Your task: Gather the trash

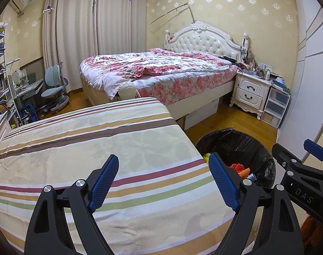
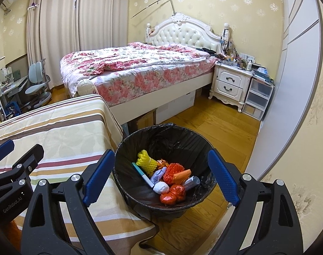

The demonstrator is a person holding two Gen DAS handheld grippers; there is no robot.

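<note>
A round bin (image 2: 140,199) lined with a black bag stands upright on the wooden floor beside the striped surface (image 2: 55,131). Inside it lie yellow foam netting (image 2: 145,163), orange netting (image 2: 172,173), a white wad (image 2: 161,187), a marker pen (image 2: 142,175) and crumpled orange-red wrappers (image 2: 172,195).

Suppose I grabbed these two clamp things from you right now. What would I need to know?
Left gripper: open, empty, over the striped cloth.
Right gripper: open, empty, above the bin.
Trash: yellow net, orange net, pen, wrappers and wads all lie inside the black-lined bin beside the table.
Done: no trash shows on the cloth.
Left: I see nothing more to collect from here.
</note>
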